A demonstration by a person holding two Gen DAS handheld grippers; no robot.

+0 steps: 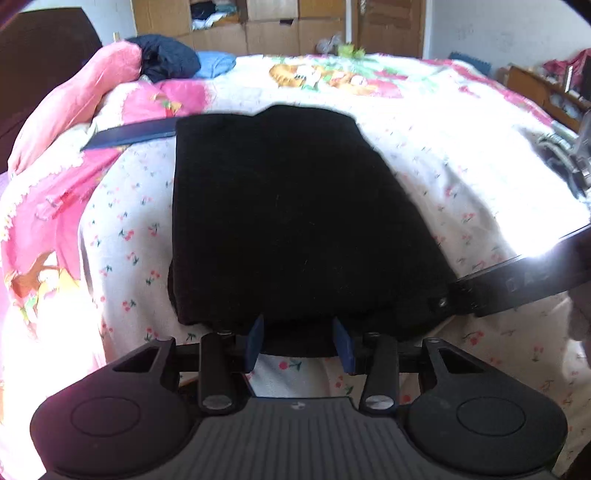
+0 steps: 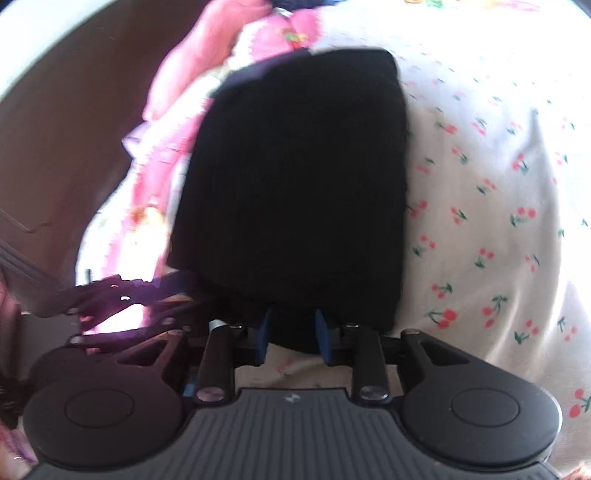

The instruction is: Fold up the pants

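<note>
Left claw [image 1: 299,341]: blue pads [image 1: 255,341] sit apart at the near edge of the black pants [image 1: 295,221], with the dark hem between them. The fabric hides the tips, so I can't tell whether they pinch it or just straddle it.

Right claw [image 2: 293,338]: same picture, with blue pads [image 2: 263,339] spread and the pants [image 2: 295,184] edge lying in the gap. Grip can't be confirmed here either; the frame is blurred.

The pants are folded into a compact dark rectangle lying flat on the bed sheet [image 1: 461,177], which is white with a cherry print, and they extend straight ahead of both claws.

In the left view, the right claw's black arm [image 1: 517,280] comes in from the right and touches the pants' near right corner. A dark blue strip [image 1: 129,134] pokes out from under the pants, ahead-left. Further ahead-left are a pink quilt [image 1: 77,96] and a dark clothes pile [image 1: 166,59]. Cardboard boxes [image 1: 258,26] stand far ahead.

In the right view, the left claw's linkage [image 2: 122,295] is just left, near the pants' near-left corner.
</note>
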